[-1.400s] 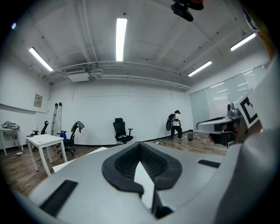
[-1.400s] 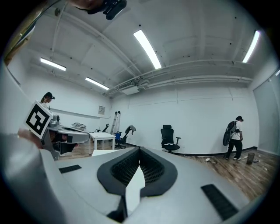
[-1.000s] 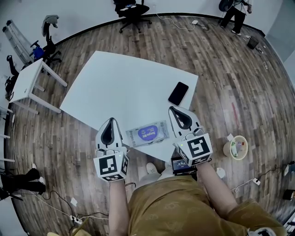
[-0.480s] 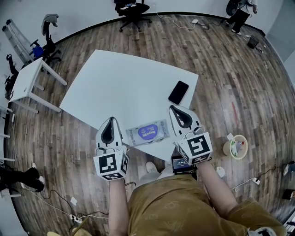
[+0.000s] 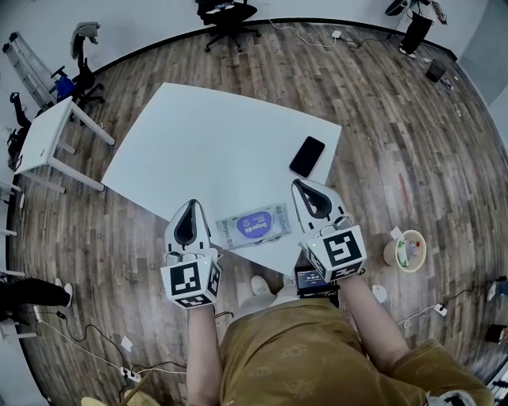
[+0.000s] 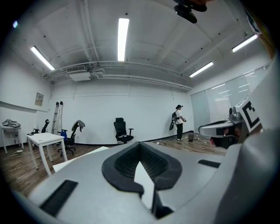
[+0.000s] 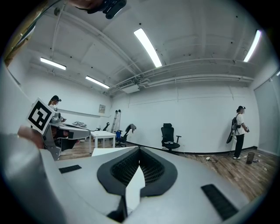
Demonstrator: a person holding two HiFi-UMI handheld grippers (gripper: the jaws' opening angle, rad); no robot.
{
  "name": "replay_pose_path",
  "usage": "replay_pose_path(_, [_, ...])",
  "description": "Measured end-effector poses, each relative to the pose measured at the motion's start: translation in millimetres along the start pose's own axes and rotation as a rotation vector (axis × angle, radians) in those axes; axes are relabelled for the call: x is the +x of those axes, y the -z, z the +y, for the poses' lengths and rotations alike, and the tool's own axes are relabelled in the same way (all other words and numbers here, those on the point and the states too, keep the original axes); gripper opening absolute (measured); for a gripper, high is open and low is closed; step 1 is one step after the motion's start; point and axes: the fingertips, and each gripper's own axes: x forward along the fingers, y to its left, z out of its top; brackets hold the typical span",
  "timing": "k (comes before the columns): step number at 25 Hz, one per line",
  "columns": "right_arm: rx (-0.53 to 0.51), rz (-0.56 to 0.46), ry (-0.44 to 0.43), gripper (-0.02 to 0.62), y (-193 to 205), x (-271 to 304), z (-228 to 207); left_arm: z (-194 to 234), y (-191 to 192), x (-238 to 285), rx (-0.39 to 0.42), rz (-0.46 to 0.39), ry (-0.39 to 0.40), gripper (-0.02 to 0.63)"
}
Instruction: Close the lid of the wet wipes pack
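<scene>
Head view: a wet wipes pack [image 5: 254,225] is seen lying flat on the white counter [image 5: 222,143], close to the counter's lower edge at the centre of the frame. A purple oval label is seen on its upper face. Whether the lid is up or down cannot be made out at this size.

The left gripper [image 5: 190,205] is held just beside the pack's left end, at lower left of centre. The right gripper [image 5: 303,187] is held just beside the pack's right end, so the pack is flanked by the two. Contact with the pack cannot be confirmed for either.

Left gripper view: the jaws are seen pressed together at the tips, with nothing held between them. Only white counter surface is seen through the hollow behind the tips.

Right gripper view: the same is noted, tips together and nothing pinched. The pack is not seen in either gripper view.

A black phone [image 5: 307,157] is noted on the counter at the right, near the edge and well apart from the pack. A black office chair [image 5: 228,16] is noted on the wood floor [image 5: 397,119] at the top of the frame.
</scene>
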Motion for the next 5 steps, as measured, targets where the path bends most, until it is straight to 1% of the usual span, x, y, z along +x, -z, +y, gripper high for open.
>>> replay_pose_path(5, [0.000,0.006,0.003,0.008,3.1,-3.0,-2.0,-3.2,2.9,-0.7,-0.002,0.006,0.002,-0.006])
